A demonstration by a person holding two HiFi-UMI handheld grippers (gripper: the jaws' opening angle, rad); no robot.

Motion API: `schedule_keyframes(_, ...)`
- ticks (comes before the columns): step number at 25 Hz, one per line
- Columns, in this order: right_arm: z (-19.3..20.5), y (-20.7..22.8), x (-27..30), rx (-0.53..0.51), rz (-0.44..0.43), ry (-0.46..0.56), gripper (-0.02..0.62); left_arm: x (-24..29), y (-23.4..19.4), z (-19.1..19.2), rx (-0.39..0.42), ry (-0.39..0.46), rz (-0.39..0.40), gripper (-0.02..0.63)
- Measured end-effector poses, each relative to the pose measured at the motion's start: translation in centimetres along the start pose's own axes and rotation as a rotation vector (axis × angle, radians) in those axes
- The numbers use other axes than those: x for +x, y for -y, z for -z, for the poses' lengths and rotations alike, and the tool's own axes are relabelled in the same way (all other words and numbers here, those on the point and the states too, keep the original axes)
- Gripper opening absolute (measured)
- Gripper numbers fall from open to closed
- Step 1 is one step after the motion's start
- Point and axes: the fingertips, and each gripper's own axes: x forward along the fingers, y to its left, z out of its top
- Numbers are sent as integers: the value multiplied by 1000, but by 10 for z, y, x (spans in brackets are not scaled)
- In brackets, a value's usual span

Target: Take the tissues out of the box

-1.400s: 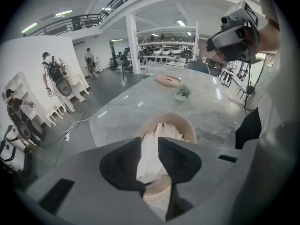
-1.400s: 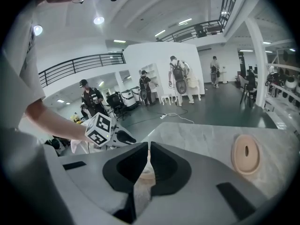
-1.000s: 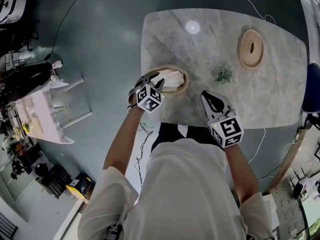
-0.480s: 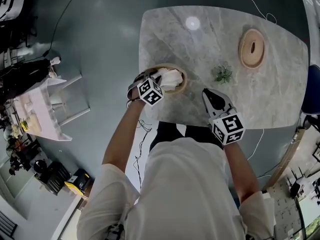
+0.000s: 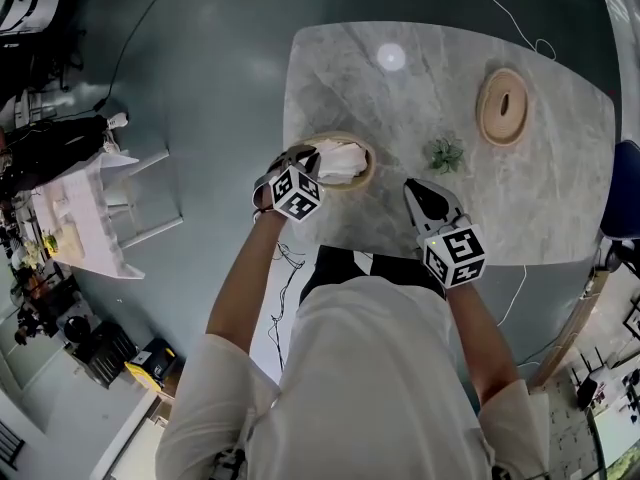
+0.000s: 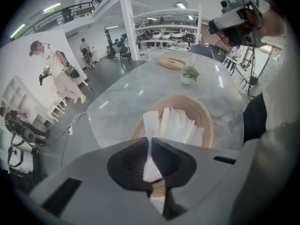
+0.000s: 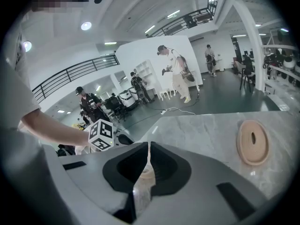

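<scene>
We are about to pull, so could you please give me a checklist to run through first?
1. Left gripper closing, tissue between its jaws: ok.
2. Only one tissue pinched: cannot tell.
3. Tissue box open, lid lying well apart: ok.
4. Right gripper steadying the box: not ok; it hovers shut, empty, apart.
5. Potted plant clear of the box: ok.

looks like a large open-plan lab or workshop hall: black mezzanine railing (image 7: 70, 75) overhead, tall white pillar (image 6: 127, 29), glossy grey floor (image 5: 210, 78), standing person in white (image 7: 176, 70) carrying equipment, pale grey marble-topped table (image 5: 560, 188) with thin white cable (image 5: 500, 8).
</scene>
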Motion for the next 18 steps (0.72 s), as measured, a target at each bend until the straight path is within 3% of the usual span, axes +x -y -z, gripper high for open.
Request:
schedule_keyframes(6,-5,-5,-8,-16,-16,4,40,-40,-5,-20,-89,93,-38,21)
schedule_keyframes(11,-21,-18,-15,-49,-24,33,40,-80,-7,-33,-280,223,-15,21)
schedule_keyframes(18,-49,-39,-30,-98,-14,94,40,-165,-24,-52,-484,457,-59,18)
